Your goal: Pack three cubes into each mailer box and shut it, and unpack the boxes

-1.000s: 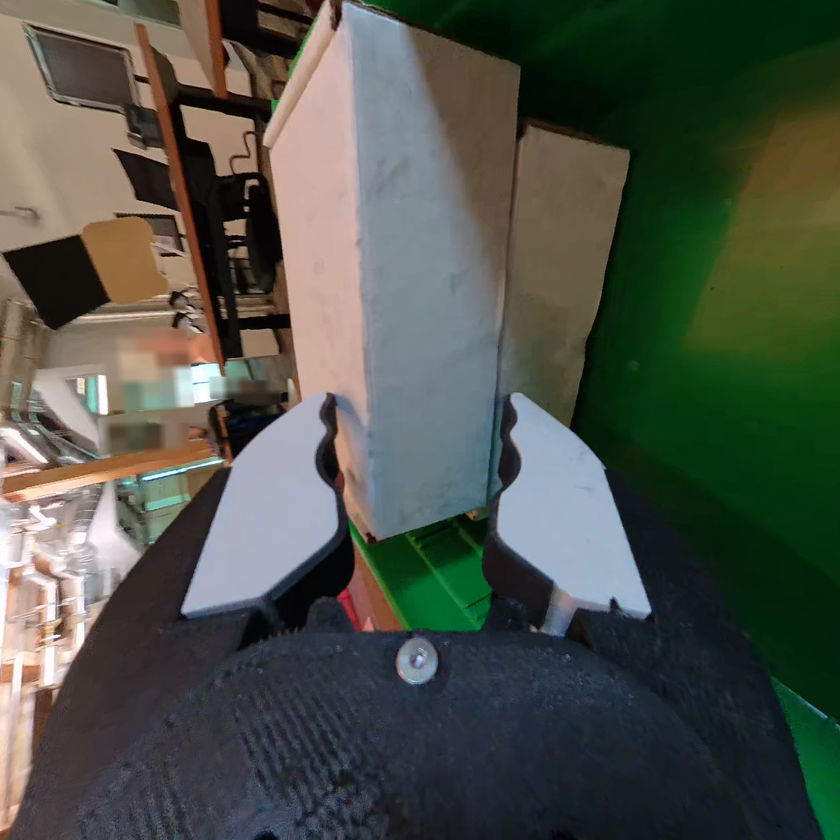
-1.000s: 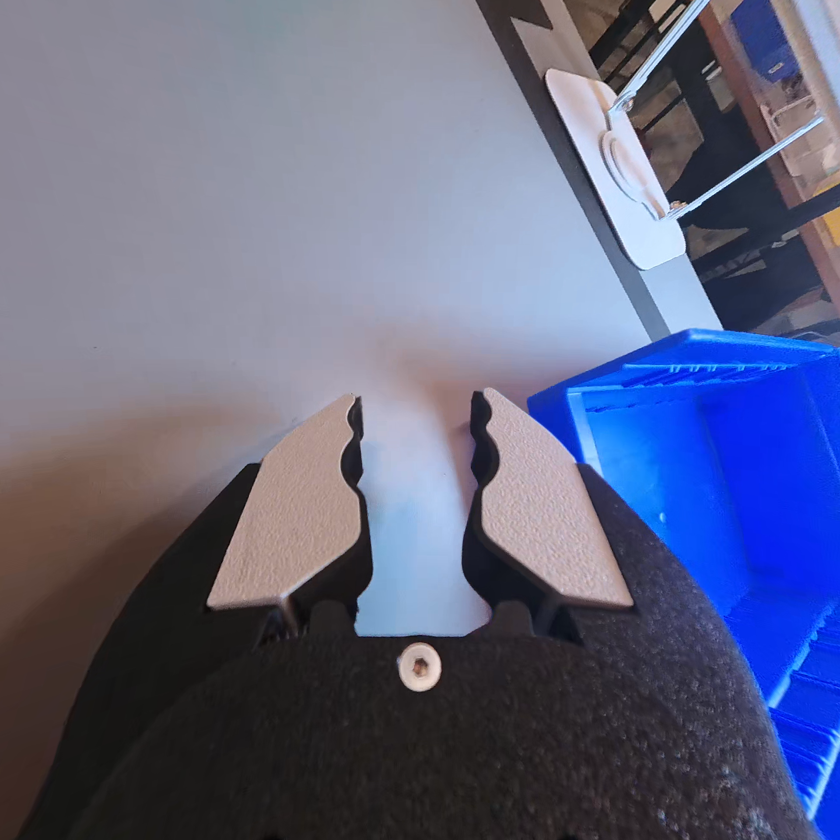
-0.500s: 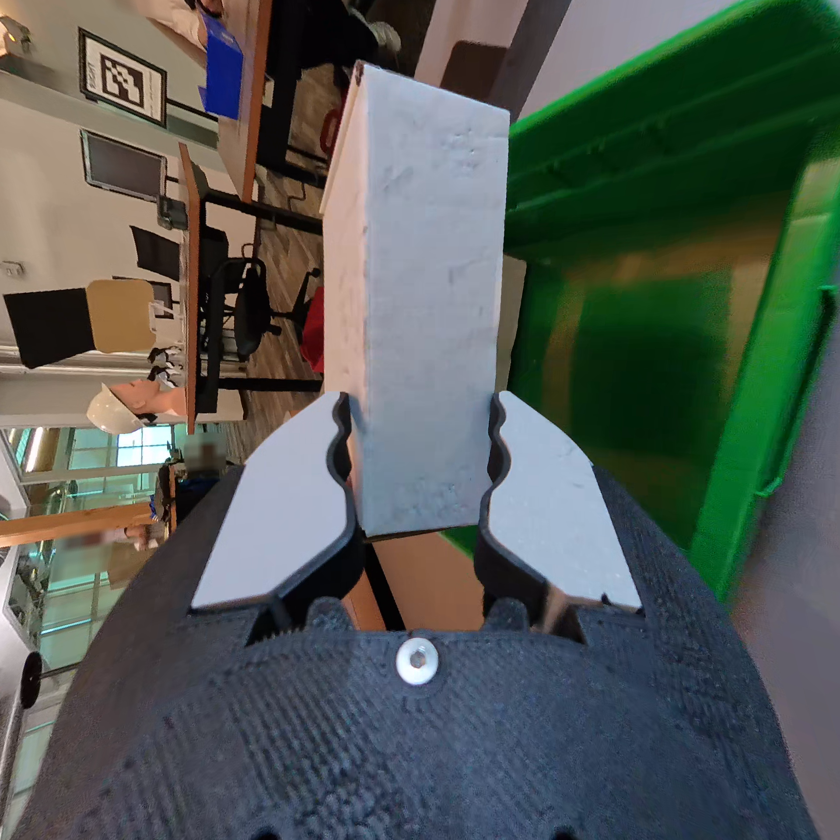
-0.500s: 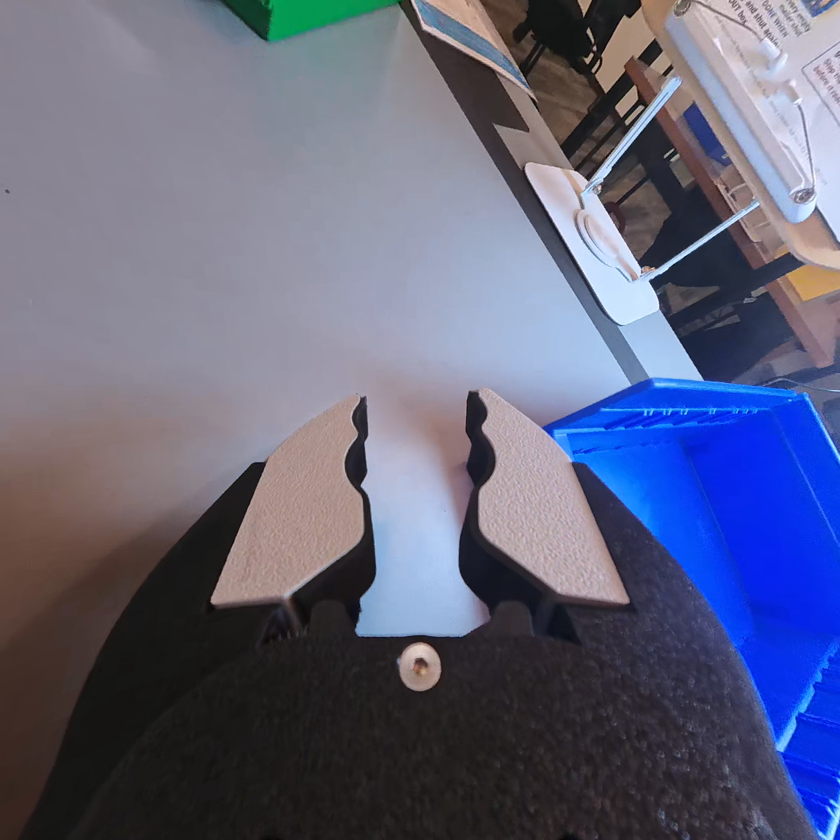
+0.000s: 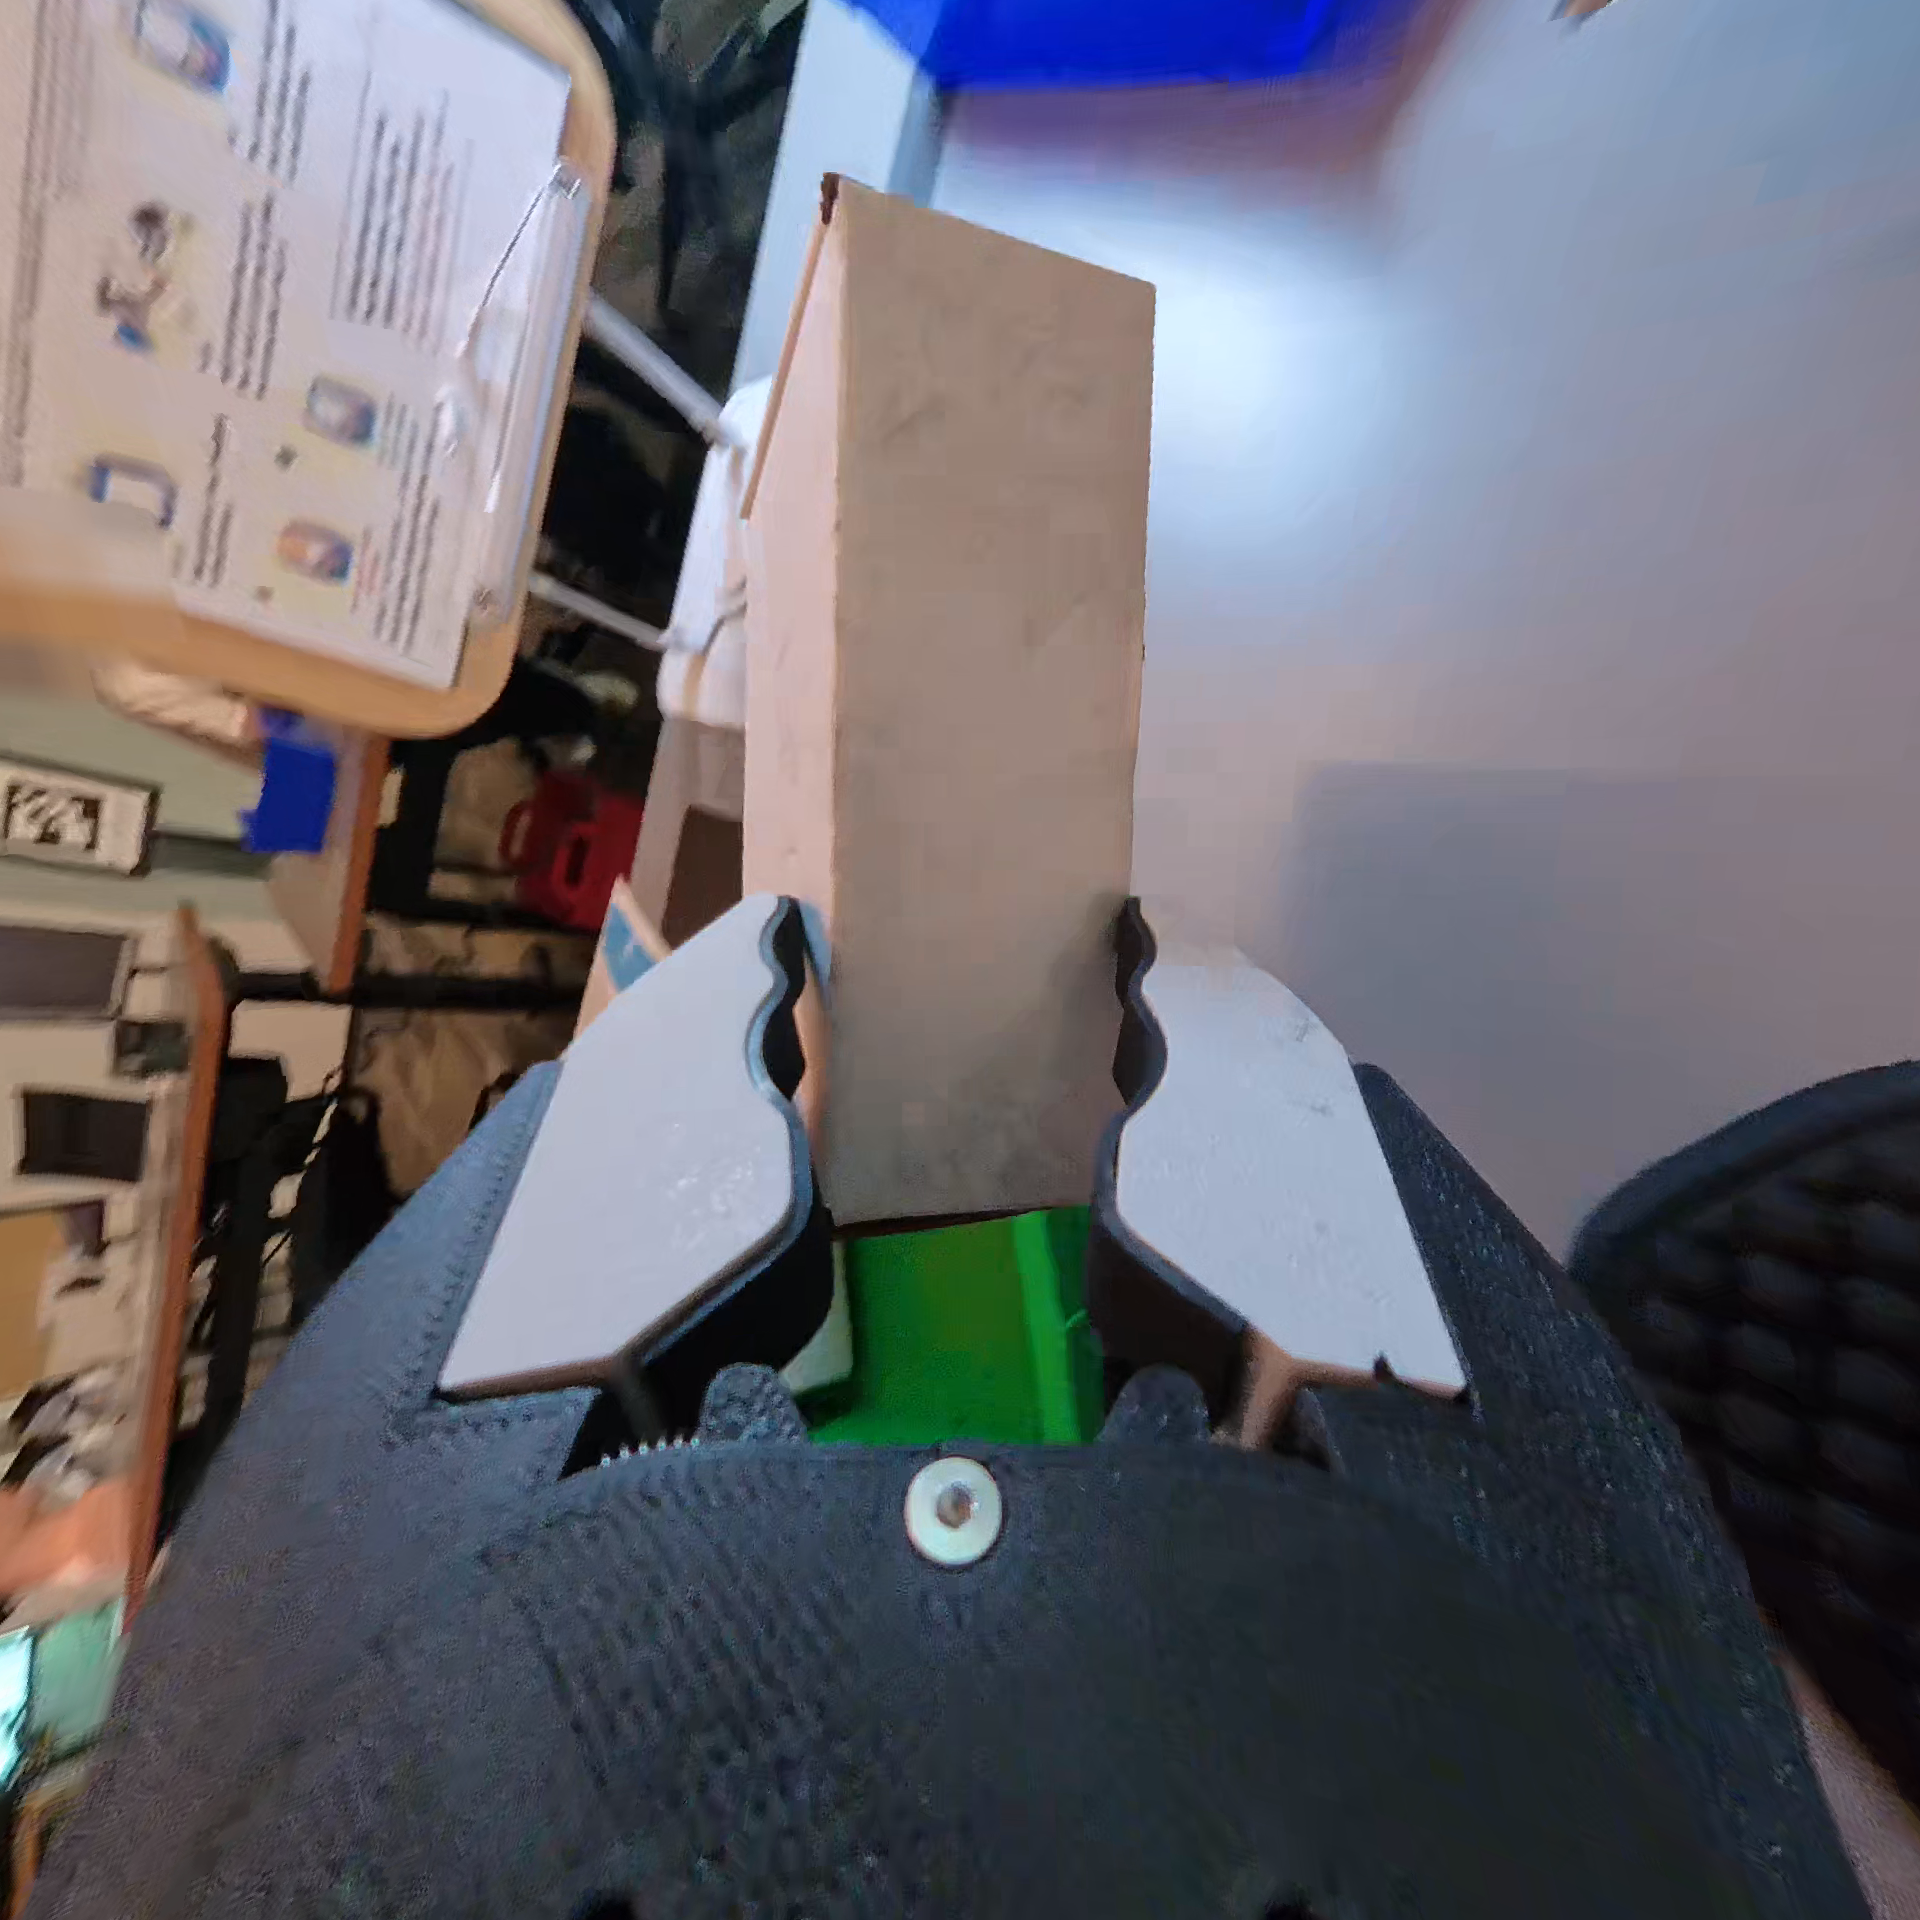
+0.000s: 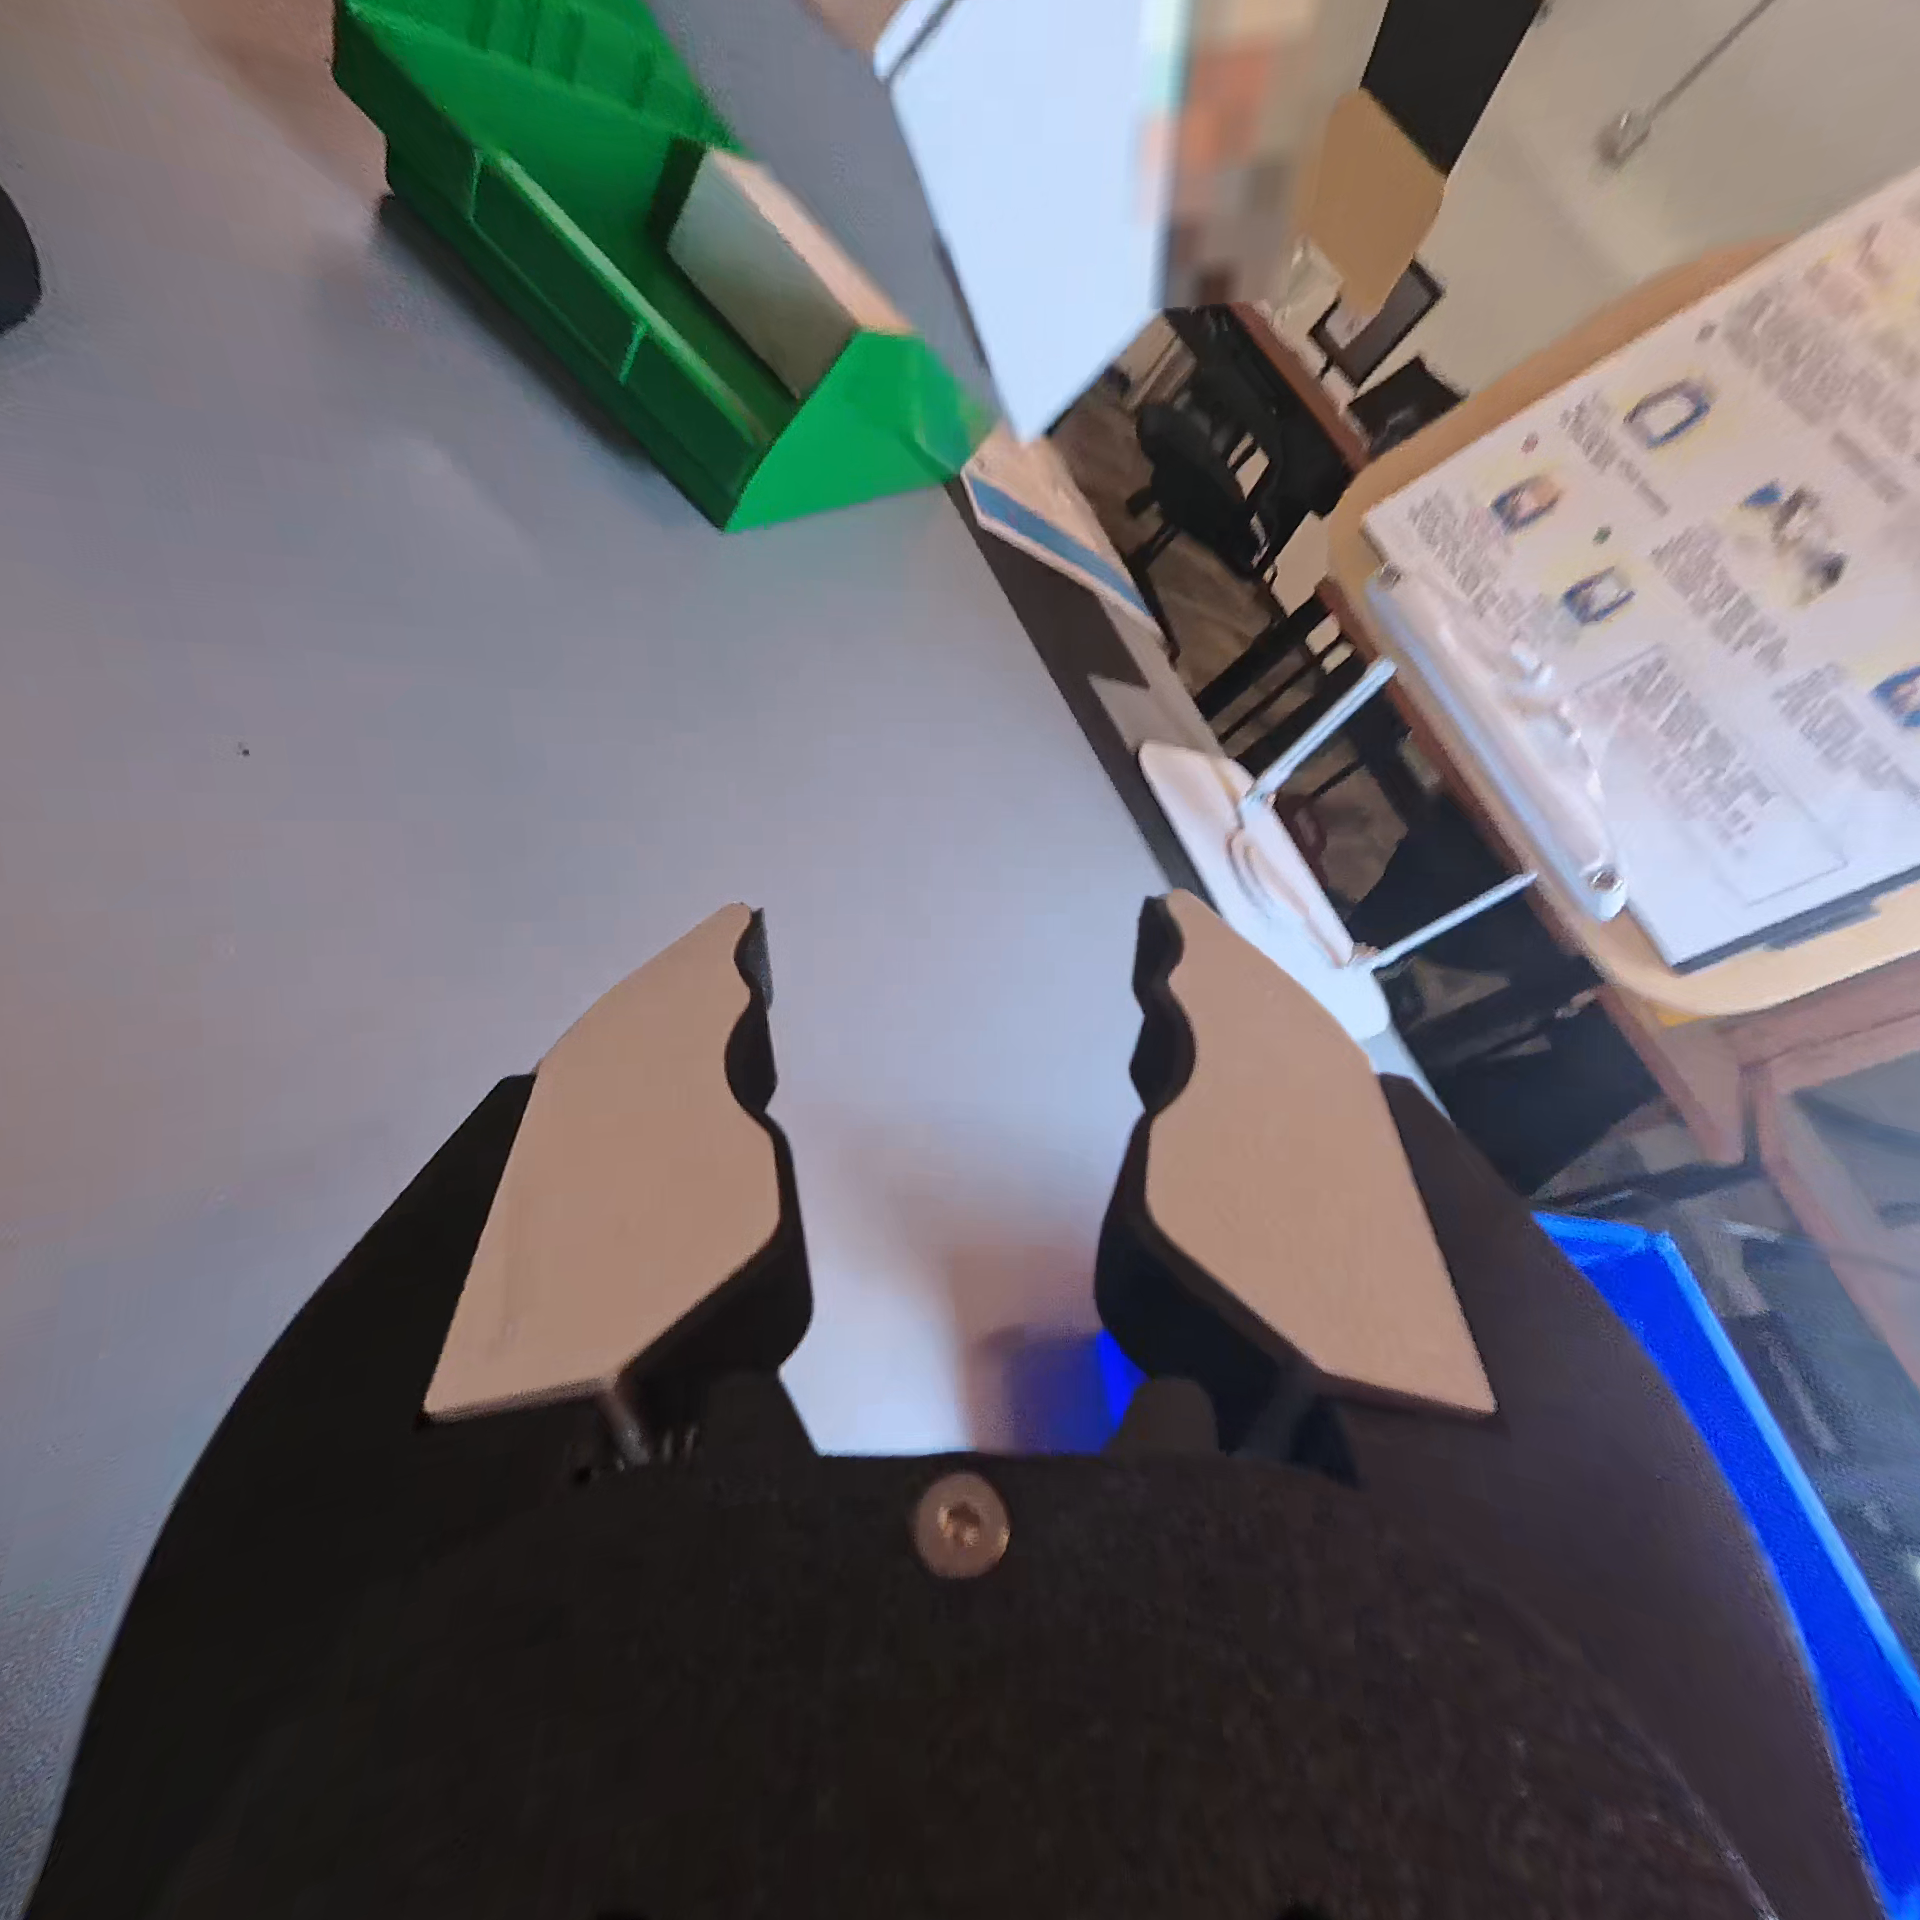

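Observation:
My left gripper (image 5: 961, 914) is shut on a closed white mailer box (image 5: 966, 665) and holds it on end in the air above the grey table (image 5: 1507, 520). The same box shows at the top of the right wrist view (image 6: 1029, 208). A green bin (image 6: 582, 260) stands at the far left of the table with another white mailer box (image 6: 769, 281) upright in it. A bit of the green bin shows under the held box (image 5: 956, 1340). My right gripper (image 6: 954, 914) is open and empty, low over the table. No cubes are in view.
A blue bin (image 6: 1714, 1455) sits at the right near the table's edge and also shows far off in the left wrist view (image 5: 1122, 42). A clipboard with a printed sheet (image 6: 1683, 665) stands on a white base (image 6: 1268, 862) at the table edge. The right gripper's body (image 5: 1766, 1351) is close on the right. The grippers' ends are close to 25 centimetres from one another.
My left gripper has lifted the mailer box out of the green bin and swung it over the table. My right gripper has opened wider and tilted up from beside the blue bin.

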Action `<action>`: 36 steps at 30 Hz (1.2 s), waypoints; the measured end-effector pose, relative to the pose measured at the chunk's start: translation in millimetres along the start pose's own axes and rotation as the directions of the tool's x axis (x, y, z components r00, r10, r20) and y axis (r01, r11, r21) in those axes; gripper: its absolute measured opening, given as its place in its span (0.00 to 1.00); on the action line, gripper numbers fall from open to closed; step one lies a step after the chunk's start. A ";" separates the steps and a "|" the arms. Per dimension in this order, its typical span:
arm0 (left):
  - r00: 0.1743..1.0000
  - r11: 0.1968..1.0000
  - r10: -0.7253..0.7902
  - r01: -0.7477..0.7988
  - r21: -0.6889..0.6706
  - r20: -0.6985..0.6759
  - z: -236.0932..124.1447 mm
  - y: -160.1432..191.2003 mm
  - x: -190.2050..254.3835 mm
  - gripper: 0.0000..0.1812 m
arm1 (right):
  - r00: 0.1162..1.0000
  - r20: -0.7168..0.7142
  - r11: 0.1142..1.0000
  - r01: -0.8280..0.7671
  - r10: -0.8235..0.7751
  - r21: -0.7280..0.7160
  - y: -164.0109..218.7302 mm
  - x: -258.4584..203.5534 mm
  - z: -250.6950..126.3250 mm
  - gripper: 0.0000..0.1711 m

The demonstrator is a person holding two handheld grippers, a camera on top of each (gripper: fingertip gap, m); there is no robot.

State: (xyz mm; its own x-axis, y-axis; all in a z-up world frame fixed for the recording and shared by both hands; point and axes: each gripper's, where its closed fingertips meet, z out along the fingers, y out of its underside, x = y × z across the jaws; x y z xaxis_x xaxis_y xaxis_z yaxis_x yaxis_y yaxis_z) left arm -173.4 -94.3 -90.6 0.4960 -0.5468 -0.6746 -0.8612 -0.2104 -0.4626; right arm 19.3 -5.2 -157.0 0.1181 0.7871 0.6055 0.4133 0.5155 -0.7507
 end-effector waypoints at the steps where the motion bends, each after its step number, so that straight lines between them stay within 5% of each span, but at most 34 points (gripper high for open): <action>1: 0.999 0.999 0.010 -0.009 0.032 -0.042 1.5 -12.7 11.1 0.32 | 0.999 -0.012 0.999 0.036 -0.035 0.039 -9.0 1.8 -1.3 0.41; 7: 0.933 0.983 0.097 -0.035 0.180 -0.348 13.8 -72.5 89.3 0.33 | 0.982 0.042 0.969 0.176 -0.186 0.170 -46.7 -19.4 -8.3 0.49; 11: 0.880 0.976 0.137 -0.041 0.215 -0.455 25.2 -86.0 118.1 0.33 | 0.955 0.116 0.941 0.239 -0.272 0.239 -51.4 -54.7 -17.6 0.44; 17: 0.865 0.898 -0.061 0.265 0.350 -0.499 29.9 -105.5 102.7 0.29 | 0.927 0.361 0.953 -0.192 0.099 0.234 -31.8 -44.5 -31.2 0.43; 20: 0.856 0.827 -0.211 0.414 0.381 -0.473 46.9 -97.7 86.4 0.36 | 0.882 0.418 0.936 -0.311 0.219 0.166 -7.9 -40.4 -26.8 0.43; 24: 0.740 0.723 -0.303 0.589 0.361 -0.601 66.5 -82.4 96.9 0.48 | 0.797 0.490 0.884 -0.455 0.352 0.107 5.7 -34.4 -25.8 0.43; 28: 0.721 0.751 -0.303 0.583 0.309 -0.623 92.0 -77.4 131.9 0.54 | 0.750 0.521 0.856 -0.512 0.407 0.070 13.4 -37.1 -22.2 0.43; 36: 0.764 0.783 -0.318 0.546 0.300 -0.561 111.5 -86.9 149.2 0.44 | 0.747 0.540 0.909 -0.408 0.389 -0.090 35.6 -66.1 -17.7 0.43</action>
State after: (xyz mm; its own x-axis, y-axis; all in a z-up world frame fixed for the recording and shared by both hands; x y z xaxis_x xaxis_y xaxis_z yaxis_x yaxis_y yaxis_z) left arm -12.2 -67.2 -215.2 0.5908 -0.8055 -0.0458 -0.3702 -0.2202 -0.9025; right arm 42.1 -44.9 -219.1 -0.2387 0.9709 0.0178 0.4089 0.1171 -0.9050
